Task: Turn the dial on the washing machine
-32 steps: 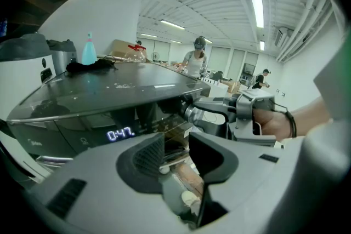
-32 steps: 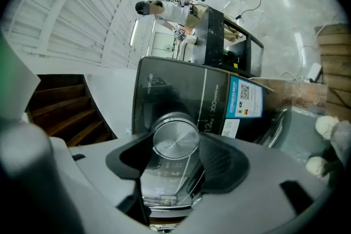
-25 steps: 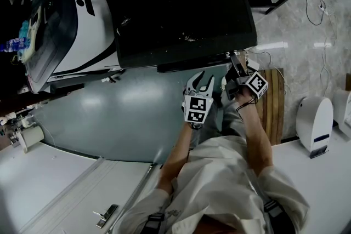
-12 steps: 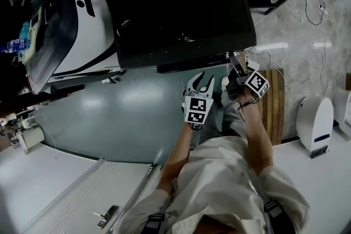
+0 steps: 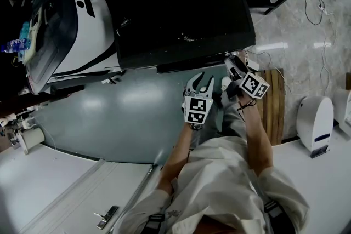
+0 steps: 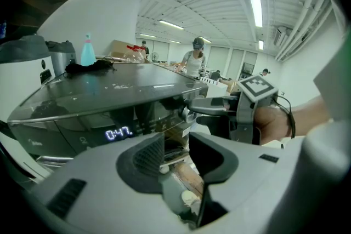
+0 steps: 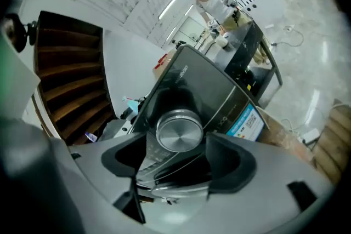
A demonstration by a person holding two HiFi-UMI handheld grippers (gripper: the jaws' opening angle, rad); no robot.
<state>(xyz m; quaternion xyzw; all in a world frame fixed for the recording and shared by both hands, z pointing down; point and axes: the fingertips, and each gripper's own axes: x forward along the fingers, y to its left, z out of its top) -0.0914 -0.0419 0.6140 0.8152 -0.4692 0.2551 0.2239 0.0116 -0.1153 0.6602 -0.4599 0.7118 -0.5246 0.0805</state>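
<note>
One silver dial (image 7: 178,130) sits on the washing machine's (image 7: 204,80) front panel, framed between the right gripper's (image 7: 178,160) jaws, which have just been opening and stand off its rim. To turn it, centre both pads on the rim before squeezing. The left gripper (image 6: 174,146) hovers beside, jaws apart, holding nothing.

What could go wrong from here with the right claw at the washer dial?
1. The right claw has just been opening. The dial sits in its gap with the pads off it. Backing out skewed could clip the dial's rim and nudge the setting.
2. The dial face is smooth metal, so closing on it again may slip.
3. The left claw, open and empty, hangs close beside the right one, and the two could bump.
</note>
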